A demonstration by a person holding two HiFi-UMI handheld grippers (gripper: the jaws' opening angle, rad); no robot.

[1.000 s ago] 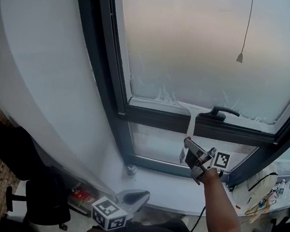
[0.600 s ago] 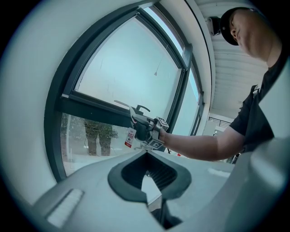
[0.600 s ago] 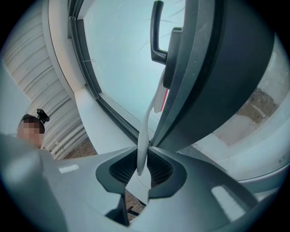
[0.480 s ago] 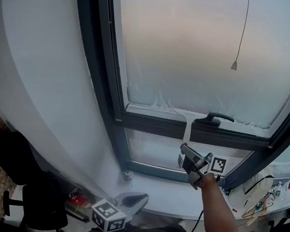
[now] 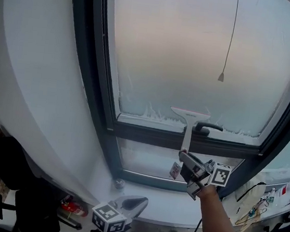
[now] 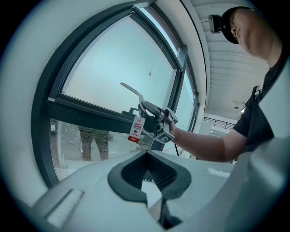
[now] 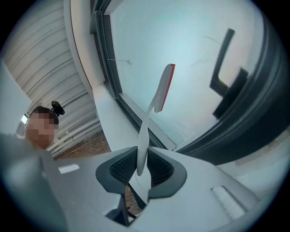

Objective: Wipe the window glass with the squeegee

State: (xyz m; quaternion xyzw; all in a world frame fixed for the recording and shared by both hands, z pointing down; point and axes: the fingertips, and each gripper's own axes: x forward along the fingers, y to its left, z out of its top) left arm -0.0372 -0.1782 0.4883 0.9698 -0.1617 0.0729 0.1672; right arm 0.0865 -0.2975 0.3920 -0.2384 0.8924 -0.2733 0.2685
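Our right hand-held gripper [image 5: 184, 155] is clenched on the white handle of the squeegee [image 5: 188, 124]; in the right gripper view its ribbed pads [image 7: 118, 168] press the handle from both sides. From there the handle rises across the dark crossbar [image 5: 148, 134] of the frame. The blade lies level at the bottom edge of the frosted window glass [image 5: 184, 49], just left of the black window handle [image 5: 207, 128]. We cannot tell whether the blade presses on the pane. A small red and white tag [image 5: 175, 170] hangs by the gripper. A thin cord with a weight [image 5: 221, 76] hangs in front of the glass above. Our left hand-held gripper [image 5: 135, 200] waits low near the white sill [image 5: 161, 196], well apart from the squeegee, its jaws a little apart and holding nothing.
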